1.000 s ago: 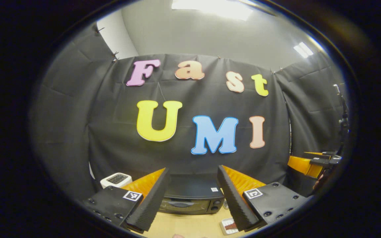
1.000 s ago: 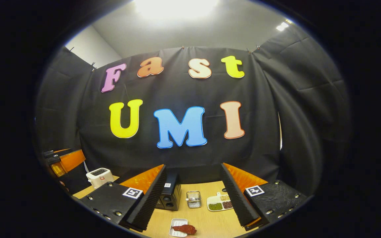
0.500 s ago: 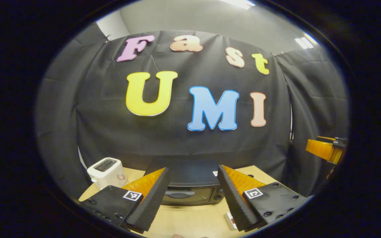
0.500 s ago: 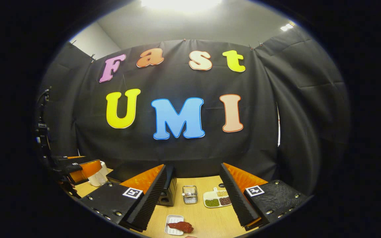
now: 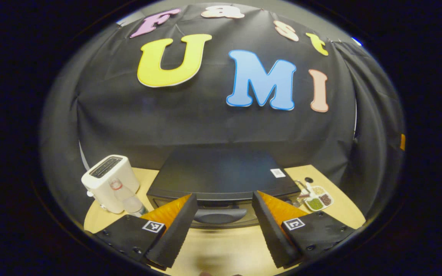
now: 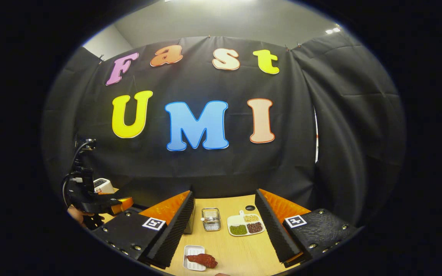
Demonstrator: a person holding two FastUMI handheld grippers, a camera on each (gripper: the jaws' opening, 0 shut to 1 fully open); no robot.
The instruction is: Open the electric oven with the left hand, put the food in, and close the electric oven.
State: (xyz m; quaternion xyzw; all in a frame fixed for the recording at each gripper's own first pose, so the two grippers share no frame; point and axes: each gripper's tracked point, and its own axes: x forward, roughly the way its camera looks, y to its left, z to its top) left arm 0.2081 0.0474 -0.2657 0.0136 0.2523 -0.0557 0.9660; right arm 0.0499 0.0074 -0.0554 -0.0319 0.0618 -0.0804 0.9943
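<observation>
While both tools gape empty, a toaster (image 5: 106, 182) and bottle (image 5: 126, 196) flank the oven (image 5: 221, 184).

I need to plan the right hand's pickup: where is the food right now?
In the right gripper view the food lies on a small white tray on the table, low between the right gripper's open fingers, nearer than the wire basket.

Cloth-walled recording booth: wooden table (image 6: 240, 251) with oven (image 5: 221, 180), toaster (image 5: 108, 182), food dishes.

toaster (image 5: 107, 182) left of oven (image 5: 221, 180)
</observation>
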